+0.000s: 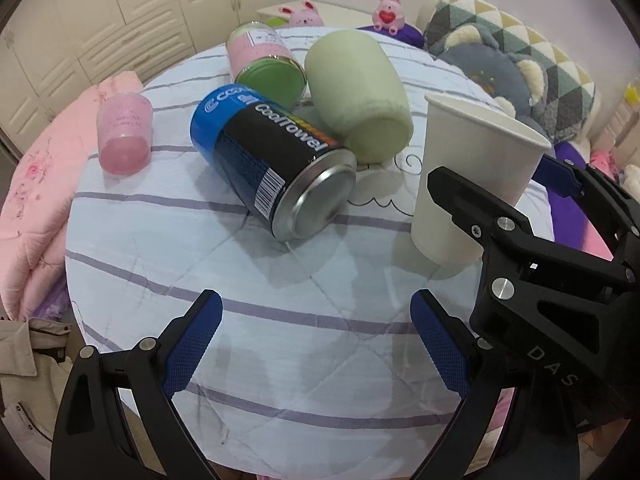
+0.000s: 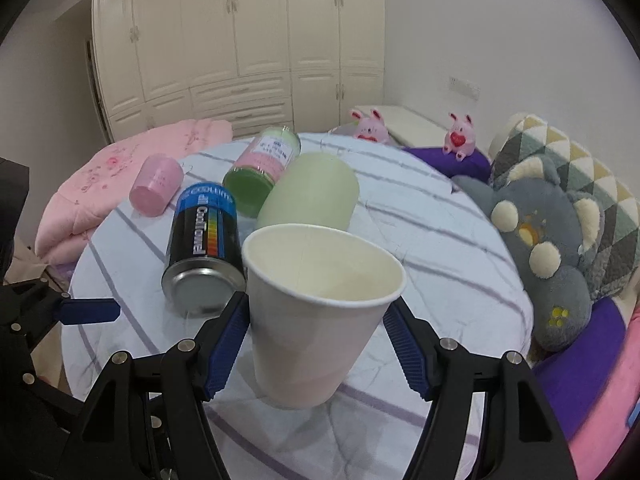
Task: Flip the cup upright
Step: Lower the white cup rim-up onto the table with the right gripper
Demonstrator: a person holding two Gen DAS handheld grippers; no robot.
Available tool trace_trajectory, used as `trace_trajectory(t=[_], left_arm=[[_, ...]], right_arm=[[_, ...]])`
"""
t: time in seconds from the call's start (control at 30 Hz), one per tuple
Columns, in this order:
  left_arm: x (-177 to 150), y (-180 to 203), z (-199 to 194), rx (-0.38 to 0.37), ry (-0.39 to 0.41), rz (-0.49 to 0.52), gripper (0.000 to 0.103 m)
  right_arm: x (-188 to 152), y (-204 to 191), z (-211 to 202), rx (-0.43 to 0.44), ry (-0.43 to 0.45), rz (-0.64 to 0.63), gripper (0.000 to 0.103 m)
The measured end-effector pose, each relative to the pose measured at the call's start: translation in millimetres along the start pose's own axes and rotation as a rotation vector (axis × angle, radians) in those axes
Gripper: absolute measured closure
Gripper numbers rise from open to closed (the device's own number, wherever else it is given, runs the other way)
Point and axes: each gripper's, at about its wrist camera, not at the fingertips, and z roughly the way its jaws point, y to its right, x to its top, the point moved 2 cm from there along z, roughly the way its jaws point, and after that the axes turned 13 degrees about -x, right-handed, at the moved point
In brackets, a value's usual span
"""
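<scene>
1. Right wrist view: the right gripper (image 2: 316,344) has its jaws spread about as wide as the white paper cup (image 2: 320,316), which stands between the two blue pads. The left pad lies against the cup's wall; whether the right pad touches it I cannot tell.
2. The cup sits mouth up, its long axis close to vertical and leaning slightly, with the open rim toward 12 o'clock and the narrow base low between the jaws, over the striped quilt (image 2: 432,248). Whether the base rests on the quilt I cannot tell.
3. Left wrist view: the left gripper (image 1: 316,344) hangs near the quilt's front edge with its jaws wide apart and nothing between them. The cup (image 1: 472,176) is at 2 o'clock from it, with the other gripper's black finger across its lower wall.
4. Beyond the cup, at 11 o'clock in the right wrist view, a blue and black can (image 2: 204,248) lies on its side, metal base facing the camera.
5. Farther on lie a pale green cup (image 2: 312,196), a pink and green jar (image 2: 260,172) and a small pink cup (image 2: 156,190), all on their sides.
6. At 2 o'clock a grey plush toy (image 2: 544,256) rests beside the quilt; white wardrobes (image 2: 240,40) stand at the back.
</scene>
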Motion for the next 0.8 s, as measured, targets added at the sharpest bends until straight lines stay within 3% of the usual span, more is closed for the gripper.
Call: trace_trajectory(t=[0.07, 0.13, 0.8], left_arm=[[-1.1, -0.7, -0.2, 0.004, -0.002, 0.002, 0.006], [-2.8, 0.3, -1.4, 0.006, -0.003, 0.005, 0.006], [-18.2, 2.9, -34.5, 0.031, 0.048, -0.003, 0.006]], right_arm=[[-2.3, 0.8, 0.1, 0.004, -0.008, 0.001, 0.032], [-3.9, 1.1, -1.4, 0.006, -0.015, 0.011, 0.021], [-8.9, 1.1, -27.2, 0.057, -0.04, 0.039, 0.021]])
